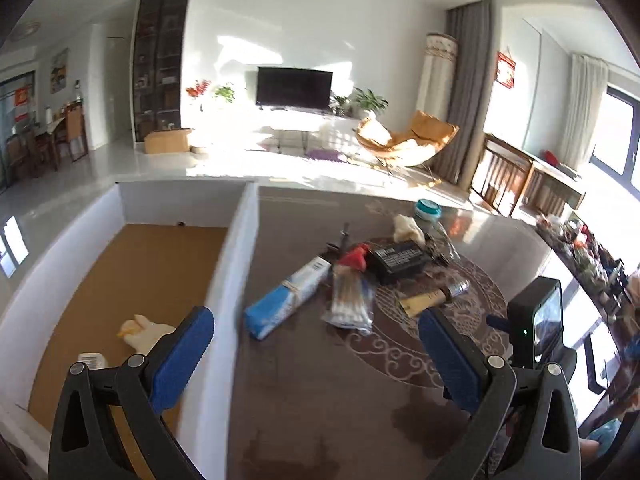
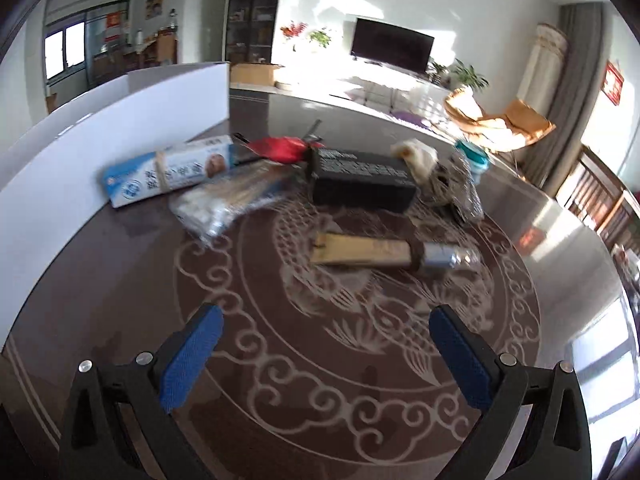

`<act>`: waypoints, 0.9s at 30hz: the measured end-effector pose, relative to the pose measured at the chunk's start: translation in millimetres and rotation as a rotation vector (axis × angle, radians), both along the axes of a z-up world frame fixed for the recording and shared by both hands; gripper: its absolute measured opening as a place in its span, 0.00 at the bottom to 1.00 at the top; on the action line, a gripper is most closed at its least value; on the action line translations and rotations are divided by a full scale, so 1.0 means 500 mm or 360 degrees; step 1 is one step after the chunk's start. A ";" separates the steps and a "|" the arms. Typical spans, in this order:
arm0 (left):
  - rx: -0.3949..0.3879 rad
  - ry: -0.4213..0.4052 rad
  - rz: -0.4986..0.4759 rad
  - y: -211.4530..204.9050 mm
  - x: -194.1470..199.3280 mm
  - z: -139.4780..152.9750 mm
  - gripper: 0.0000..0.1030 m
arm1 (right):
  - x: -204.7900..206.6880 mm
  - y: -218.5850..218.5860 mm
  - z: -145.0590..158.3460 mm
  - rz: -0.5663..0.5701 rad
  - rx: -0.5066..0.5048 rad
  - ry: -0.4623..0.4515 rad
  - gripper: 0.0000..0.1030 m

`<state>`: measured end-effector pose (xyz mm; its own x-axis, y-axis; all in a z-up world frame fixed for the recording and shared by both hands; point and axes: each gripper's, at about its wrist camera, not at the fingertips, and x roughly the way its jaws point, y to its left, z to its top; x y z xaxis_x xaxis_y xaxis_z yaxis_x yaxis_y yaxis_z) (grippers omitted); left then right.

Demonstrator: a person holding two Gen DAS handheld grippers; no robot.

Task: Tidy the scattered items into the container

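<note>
A white container [image 1: 236,240] with a brown floor stands at the left and holds a cream soft item [image 1: 140,332]. My left gripper [image 1: 314,314] is open and empty, straddling the container's right wall. On the dark table lie a blue-and-white toothpaste box [image 1: 288,300], a bag of cotton swabs [image 1: 350,296], a red item [image 1: 354,258], a black box [image 1: 400,258] and a beige tube [image 1: 432,298]. My right gripper [image 2: 326,313] is open and empty above the table, with the beige tube [image 2: 372,254] just ahead of it and the black box [image 2: 360,180] beyond.
A teal-lidded jar [image 2: 472,160] and a cream cloth [image 2: 416,156] sit behind the black box. The container's wall [image 2: 120,120] runs along the left in the right wrist view. The right gripper's body [image 1: 536,320] shows at the left view's right side. Living-room furniture lies beyond the table.
</note>
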<state>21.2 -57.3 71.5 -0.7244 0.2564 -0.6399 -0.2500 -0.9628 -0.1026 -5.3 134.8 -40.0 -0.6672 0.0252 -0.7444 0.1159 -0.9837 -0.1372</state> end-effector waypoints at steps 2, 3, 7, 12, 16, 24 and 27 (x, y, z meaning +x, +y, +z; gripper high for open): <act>-0.0049 -0.0120 -0.0094 0.067 -0.032 -0.061 1.00 | 0.009 0.067 -0.010 -0.0107 -0.0023 -0.0054 1.00; -0.0072 -0.0184 -0.0116 0.092 -0.050 -0.094 1.00 | 0.012 0.095 -0.012 -0.0144 -0.0037 -0.0080 1.00; -0.0135 -0.0355 -0.0134 0.152 -0.097 -0.208 1.00 | 0.014 0.162 -0.034 -0.0222 -0.0080 -0.0144 1.00; -0.0183 -0.0353 -0.0083 0.163 -0.102 -0.256 1.00 | 0.020 0.179 -0.037 -0.0247 -0.0182 -0.0160 1.00; -0.0250 -0.0333 -0.0097 0.168 -0.097 -0.271 1.00 | 0.019 0.176 -0.037 -0.0246 -0.0190 -0.0166 1.00; -0.0259 -0.0334 -0.0105 0.163 -0.089 -0.268 1.00 | 0.019 0.176 -0.035 -0.0246 -0.0191 -0.0166 1.00; -0.0260 -0.0333 -0.0105 0.163 -0.089 -0.268 1.00 | 0.020 0.176 -0.035 -0.0247 -0.0191 -0.0166 1.00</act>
